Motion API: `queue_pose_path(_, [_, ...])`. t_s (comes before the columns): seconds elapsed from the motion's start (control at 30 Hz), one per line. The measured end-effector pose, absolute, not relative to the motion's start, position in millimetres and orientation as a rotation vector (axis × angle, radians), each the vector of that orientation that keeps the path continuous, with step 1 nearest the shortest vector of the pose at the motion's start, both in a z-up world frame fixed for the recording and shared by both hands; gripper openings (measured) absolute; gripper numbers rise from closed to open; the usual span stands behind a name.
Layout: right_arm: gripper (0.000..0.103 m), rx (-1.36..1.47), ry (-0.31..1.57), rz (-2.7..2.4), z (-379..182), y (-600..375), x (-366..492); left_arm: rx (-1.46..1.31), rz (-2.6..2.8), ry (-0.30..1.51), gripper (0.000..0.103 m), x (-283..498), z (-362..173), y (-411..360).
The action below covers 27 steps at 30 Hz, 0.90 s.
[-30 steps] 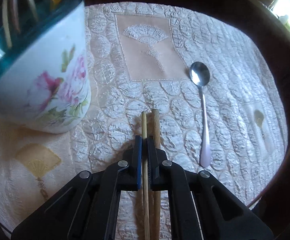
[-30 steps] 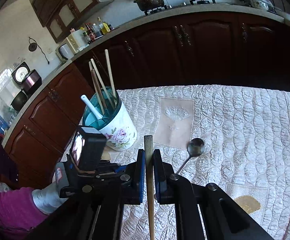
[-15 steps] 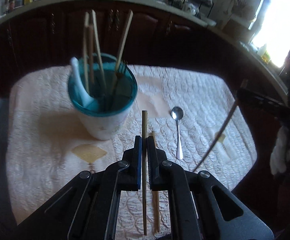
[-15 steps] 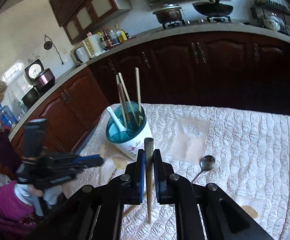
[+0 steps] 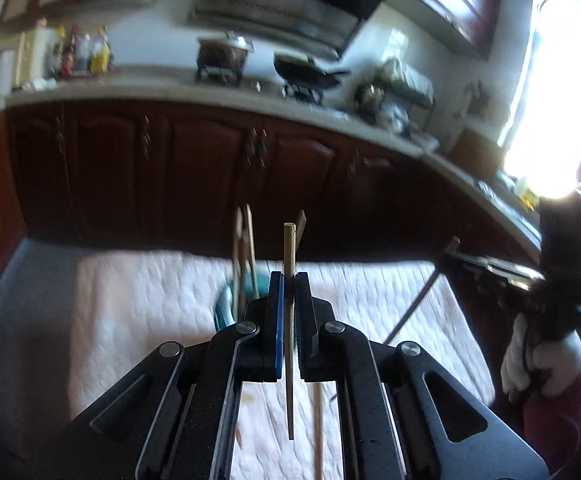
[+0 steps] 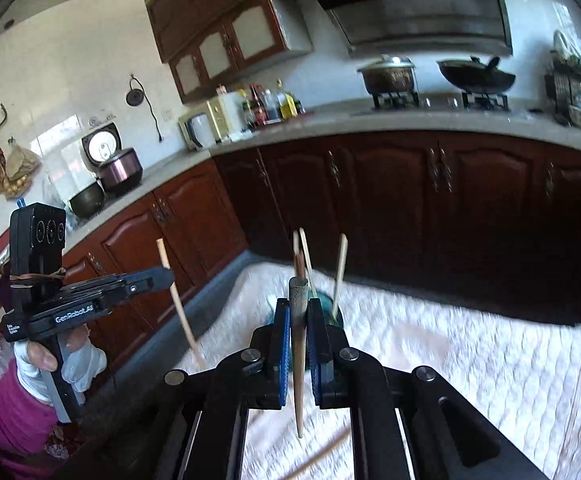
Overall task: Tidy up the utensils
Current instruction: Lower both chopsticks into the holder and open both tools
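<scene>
While each gripper clamps 1 chopstick, left gripper (image 5: 288, 292) on the pale chopstick (image 5: 289, 320), right gripper (image 6: 299, 312) on the dark chopstick (image 6: 299, 344), the holder (image 6: 332, 314) sits at 12 o'clock; a slim stick may pivot, slip, or strike upright utensils.

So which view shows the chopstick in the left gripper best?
The right wrist view: the light chopstick shows side-on, nearly whole, pinched in the left gripper. The left wrist view shows that chopstick only end-on, between its own closed fingers, partly hidden and blurred.
</scene>
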State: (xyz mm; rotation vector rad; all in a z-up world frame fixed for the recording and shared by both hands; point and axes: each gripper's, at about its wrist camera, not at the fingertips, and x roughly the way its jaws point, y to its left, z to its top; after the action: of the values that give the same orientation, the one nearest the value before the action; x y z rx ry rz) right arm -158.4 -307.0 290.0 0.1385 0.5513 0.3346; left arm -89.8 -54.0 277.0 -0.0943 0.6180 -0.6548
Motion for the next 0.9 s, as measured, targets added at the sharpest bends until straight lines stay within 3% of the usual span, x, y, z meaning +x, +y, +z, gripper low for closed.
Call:
queue_pose_path(0.43, [0.008,0.081,0.502,0.274,312,-292,-92,-0.067,-0.456,0.513,0.004,-15,276,-73])
queue_pose_path(0.9, [0.008,0.118,0.656,0.256,239,-296,-40,-0.025,-0.395,0.585,0.004,6,215,-91])
